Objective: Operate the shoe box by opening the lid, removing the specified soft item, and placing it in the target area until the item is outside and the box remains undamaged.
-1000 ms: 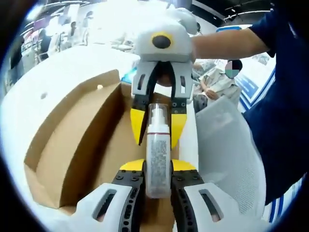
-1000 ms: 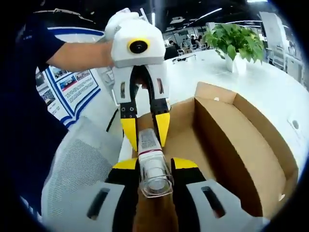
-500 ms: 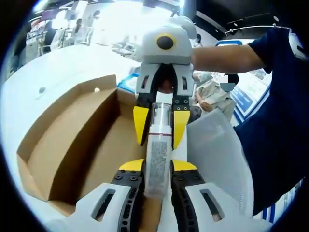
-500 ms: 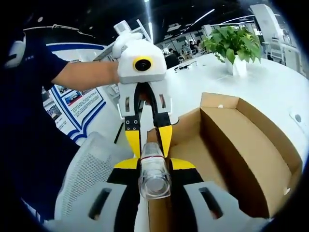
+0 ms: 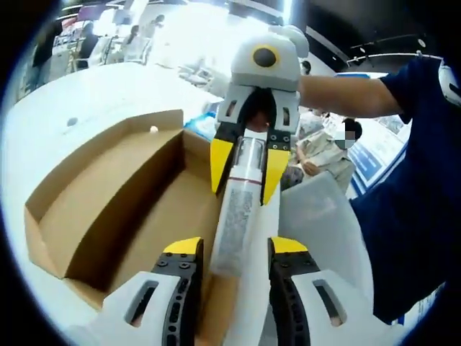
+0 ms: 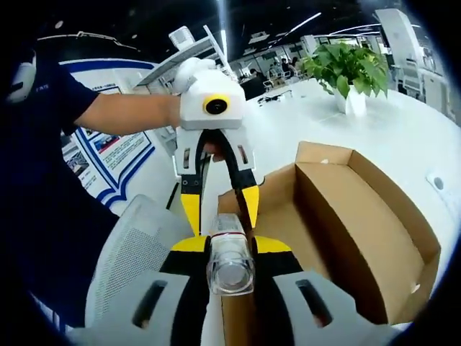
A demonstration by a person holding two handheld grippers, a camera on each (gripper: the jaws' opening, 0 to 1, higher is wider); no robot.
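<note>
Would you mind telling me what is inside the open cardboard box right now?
The box shows bare brown floor and walls. Its near corner is covered by the bottle held in the right claw, so anything lying there cannot be seen.

Shoe box (image 6: 360,216) on, seemingly, white table (image 6: 403,137)

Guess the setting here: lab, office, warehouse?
Probably an open-plan office or showroom: a long white table with a potted plant on it, a blue-and-white poster board, a mesh office chair, and people seated in the background.
</note>
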